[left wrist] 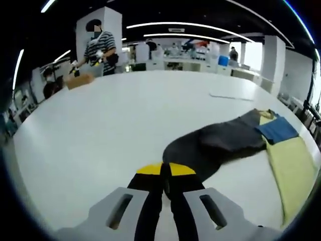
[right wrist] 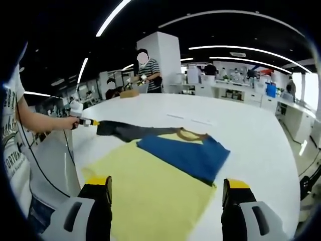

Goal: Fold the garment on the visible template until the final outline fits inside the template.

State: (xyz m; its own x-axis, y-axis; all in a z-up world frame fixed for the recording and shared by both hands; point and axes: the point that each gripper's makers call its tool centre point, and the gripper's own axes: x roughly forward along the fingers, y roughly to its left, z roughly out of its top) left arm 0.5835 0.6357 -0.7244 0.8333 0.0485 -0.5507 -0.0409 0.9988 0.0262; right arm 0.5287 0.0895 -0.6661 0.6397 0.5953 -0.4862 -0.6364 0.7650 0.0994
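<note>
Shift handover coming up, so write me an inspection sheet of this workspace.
Surface: white table, bare over most of its top.
Job's things: garment in yellow, blue and dark grey lies flat; its grey sleeve is stretched out sideways. No template outline can be made out.
Clutter: brown box at the far edge; thin flat strips beyond the garment.
Grippers: left tool shut on the sleeve end; right tool open above the yellow part.
Cables: thin black cable hangs by the person's arm.
Surroundings: open hall with ceiling strip lights, a white pillar, benches and several people beyond the table.
</note>
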